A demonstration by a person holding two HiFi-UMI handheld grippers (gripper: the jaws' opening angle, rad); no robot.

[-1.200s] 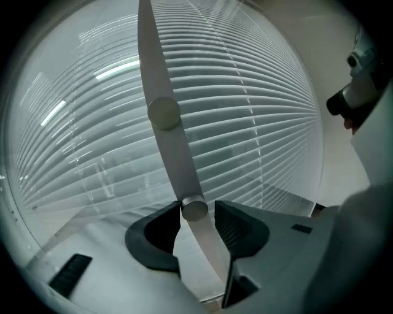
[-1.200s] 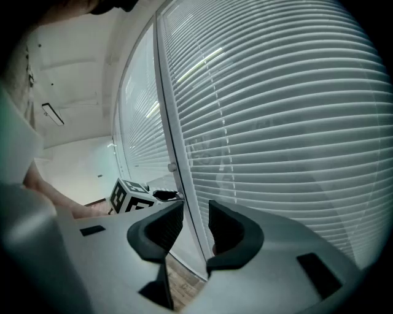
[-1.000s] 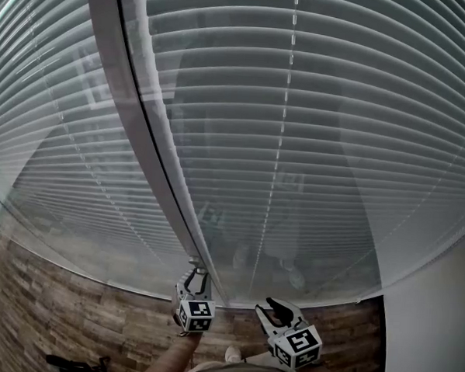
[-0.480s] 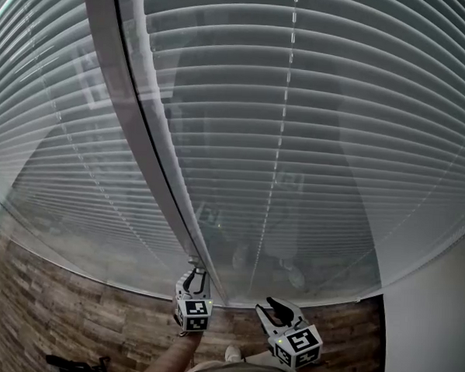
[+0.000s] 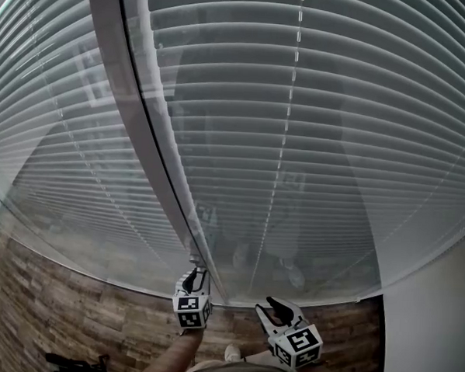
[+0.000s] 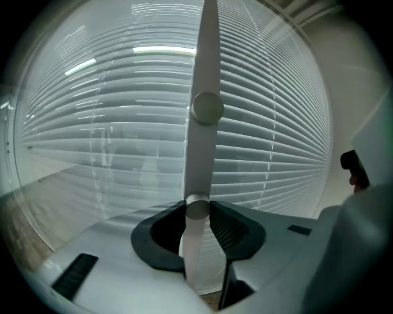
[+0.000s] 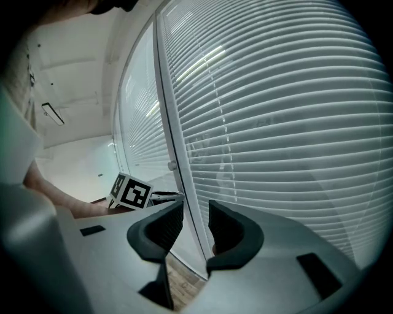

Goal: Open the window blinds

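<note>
Blinds: the white slatted window blinds are seen lowered behind glass, on both sides of a white upright window post.
Left gripper: the left gripper is held at the foot of the post; its jaws have just been closing, and a small round white knob is clamped between them.
Right gripper: the right gripper is held clenched on nothing, just beside the left one.
Floor: brown wood planks are seen below.
</note>
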